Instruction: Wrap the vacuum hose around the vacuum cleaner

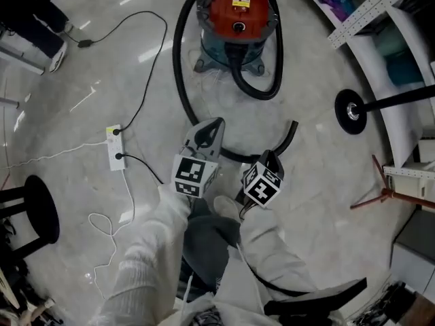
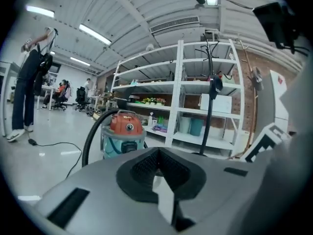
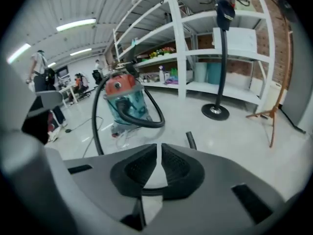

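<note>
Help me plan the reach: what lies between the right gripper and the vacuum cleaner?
Only the black hose: it curves across the floor ahead of the right gripper and loops beside the vacuum cleaner. Head view shows it.

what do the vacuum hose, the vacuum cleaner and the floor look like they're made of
Vacuum hose: probably flexible black plastic or rubber, matte; it bends in smooth loops without kinking.
Vacuum cleaner: the red lid looks like moulded plastic with a slight gloss; the teal tank is likely plastic too.
Floor: pale polished stone or tile, cannot tell which; glossy, with bright reflections.
</note>
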`<state>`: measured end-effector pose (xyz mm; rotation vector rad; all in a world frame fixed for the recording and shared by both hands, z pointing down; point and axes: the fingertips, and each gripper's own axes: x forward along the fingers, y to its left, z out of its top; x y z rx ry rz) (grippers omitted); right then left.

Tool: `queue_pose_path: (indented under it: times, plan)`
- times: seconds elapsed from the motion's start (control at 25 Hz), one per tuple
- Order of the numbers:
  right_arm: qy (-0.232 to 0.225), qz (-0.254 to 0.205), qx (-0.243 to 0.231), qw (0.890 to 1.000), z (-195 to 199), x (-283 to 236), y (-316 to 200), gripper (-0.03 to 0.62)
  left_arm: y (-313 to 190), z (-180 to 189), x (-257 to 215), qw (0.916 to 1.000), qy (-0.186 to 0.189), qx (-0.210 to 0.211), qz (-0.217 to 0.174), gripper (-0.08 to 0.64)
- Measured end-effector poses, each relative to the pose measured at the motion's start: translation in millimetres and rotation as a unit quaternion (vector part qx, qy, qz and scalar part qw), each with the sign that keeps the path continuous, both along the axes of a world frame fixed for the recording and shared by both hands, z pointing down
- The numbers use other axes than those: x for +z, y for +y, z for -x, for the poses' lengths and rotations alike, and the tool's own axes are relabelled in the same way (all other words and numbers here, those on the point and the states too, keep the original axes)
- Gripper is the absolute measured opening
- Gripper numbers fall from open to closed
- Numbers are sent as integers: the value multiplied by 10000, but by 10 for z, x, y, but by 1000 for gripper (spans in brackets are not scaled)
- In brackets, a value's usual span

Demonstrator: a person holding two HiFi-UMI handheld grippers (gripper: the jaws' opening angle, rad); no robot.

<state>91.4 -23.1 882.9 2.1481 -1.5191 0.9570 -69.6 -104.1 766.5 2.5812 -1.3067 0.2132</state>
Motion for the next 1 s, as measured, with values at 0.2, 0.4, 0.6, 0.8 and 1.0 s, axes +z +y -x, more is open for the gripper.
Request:
queue_pose_path:
  times: [0.2, 0.4, 0.6, 0.8, 1.0]
  plan:
    - [59, 695, 1192, 9904, -430, 1471, 216, 181, -313, -436, 808, 9984, 31, 525, -225, 2]
    - [-324, 1405, 2100, 9670, -583, 2500, 505, 222, -245, -874, 1380, 9921, -99, 1196, -352, 2]
    - [-340, 1388, 2299, 9627, -589, 2879, 347, 229, -92, -918, 1677, 9881, 47, 1540, -54, 2]
    - [-466, 1287, 2633, 9550, -554, 2943, 275, 231, -92, -787, 1745, 9886, 43, 1507, -53, 2]
    - [-810, 1412, 3071, 9377, -568, 3078, 358, 257, -290, -645, 1315, 9912, 473, 1203, -304, 2]
